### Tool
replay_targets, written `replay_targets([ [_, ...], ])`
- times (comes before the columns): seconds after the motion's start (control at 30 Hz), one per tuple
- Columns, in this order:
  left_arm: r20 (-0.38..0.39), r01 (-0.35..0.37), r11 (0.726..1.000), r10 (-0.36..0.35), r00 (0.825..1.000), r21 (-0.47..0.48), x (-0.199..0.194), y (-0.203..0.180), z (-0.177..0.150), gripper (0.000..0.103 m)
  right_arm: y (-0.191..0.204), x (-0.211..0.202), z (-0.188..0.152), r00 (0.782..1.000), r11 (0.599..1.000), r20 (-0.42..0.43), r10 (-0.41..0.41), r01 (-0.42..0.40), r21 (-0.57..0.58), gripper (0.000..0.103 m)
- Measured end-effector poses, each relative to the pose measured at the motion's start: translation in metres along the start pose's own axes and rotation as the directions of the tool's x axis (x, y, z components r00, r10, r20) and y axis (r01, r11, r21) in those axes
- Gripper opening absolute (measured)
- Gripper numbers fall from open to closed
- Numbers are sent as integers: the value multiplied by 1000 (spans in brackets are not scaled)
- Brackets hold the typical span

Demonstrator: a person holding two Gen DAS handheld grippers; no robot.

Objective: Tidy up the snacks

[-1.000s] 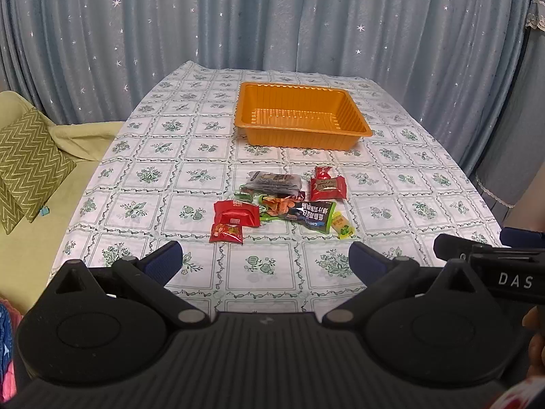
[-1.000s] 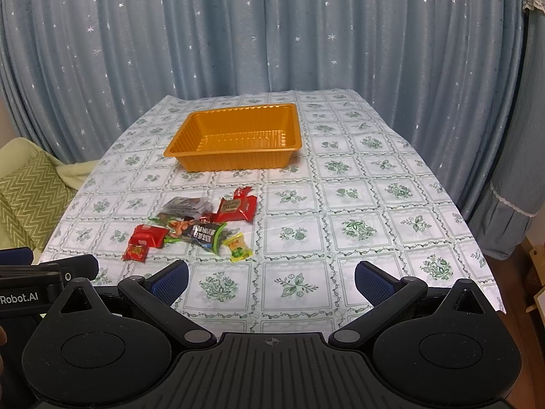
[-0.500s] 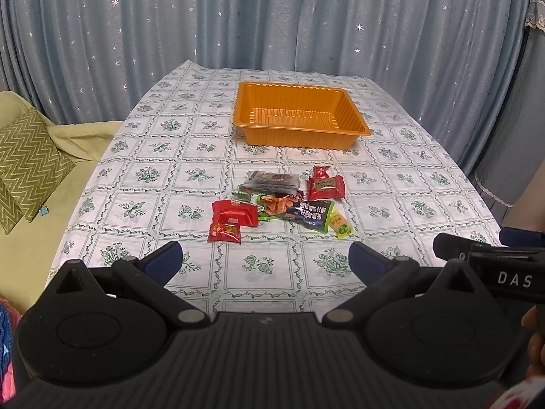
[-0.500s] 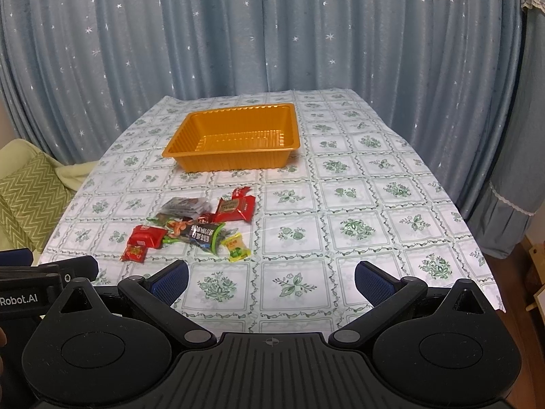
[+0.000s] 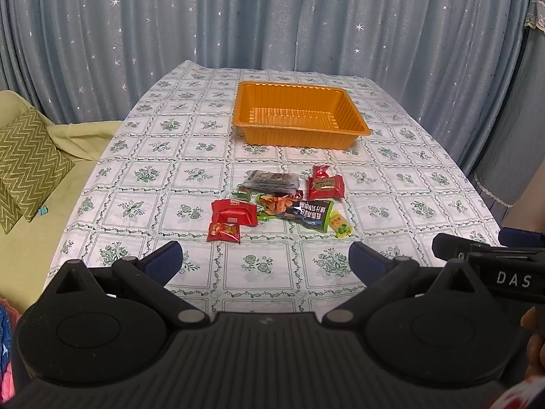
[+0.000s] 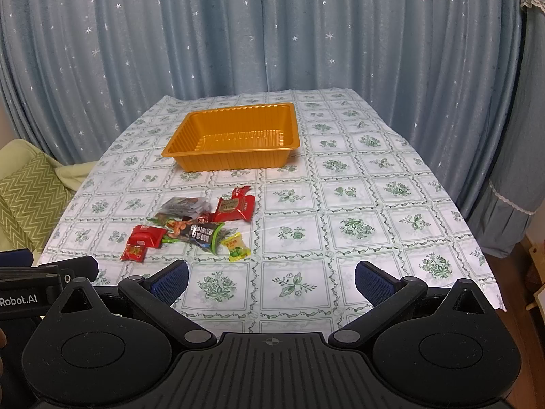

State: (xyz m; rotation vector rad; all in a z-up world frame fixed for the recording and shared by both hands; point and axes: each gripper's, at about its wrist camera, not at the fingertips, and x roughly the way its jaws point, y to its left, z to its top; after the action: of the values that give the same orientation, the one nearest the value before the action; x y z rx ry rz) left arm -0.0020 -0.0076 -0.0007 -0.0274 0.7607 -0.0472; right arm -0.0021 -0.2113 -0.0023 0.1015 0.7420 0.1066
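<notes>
A pile of snack packets lies mid-table: red packets, a dark packet, a clear bag, a small yellow-green packet. The pile shows in the right wrist view too. An empty orange tray stands behind it. My left gripper is open and empty, above the table's near edge, short of the pile. My right gripper is open and empty, to the right of the pile.
The table has a green-patterned white cloth. A sofa with a zigzag green cushion stands at the left. Blue starred curtains hang behind. The other gripper's body shows at the right edge.
Both views shifted slightly; the snacks and tray sit a little higher and farther. Both grippers stay open.
</notes>
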Motion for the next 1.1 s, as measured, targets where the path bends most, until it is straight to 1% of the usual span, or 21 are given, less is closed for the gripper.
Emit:
replay_targets([
  [0.37,-3,2,1000,-2,1000,-1,0,0,-1,103,-1,1,0,1000,1000,3,-1,1,4,103],
  [0.6,-21,11,1000,-11,1000,-11,9,6,-5,103,-4,7,-2,1000,1000,5,1,-1,18,103],
  [0.77,-43,17,999,-18,999,-34,24,19,-7,103,-6,21,-6,1000,1000,1,8,-8,17,103],
  [1.0,-86,-16,996,9,996,-83,59,44,-8,103,-6,51,-11,999,999,-4,37,-37,4,103],
  [1.1,-102,-29,997,21,995,-77,77,50,-7,102,-5,67,-12,998,998,-8,59,-59,0,102],
])
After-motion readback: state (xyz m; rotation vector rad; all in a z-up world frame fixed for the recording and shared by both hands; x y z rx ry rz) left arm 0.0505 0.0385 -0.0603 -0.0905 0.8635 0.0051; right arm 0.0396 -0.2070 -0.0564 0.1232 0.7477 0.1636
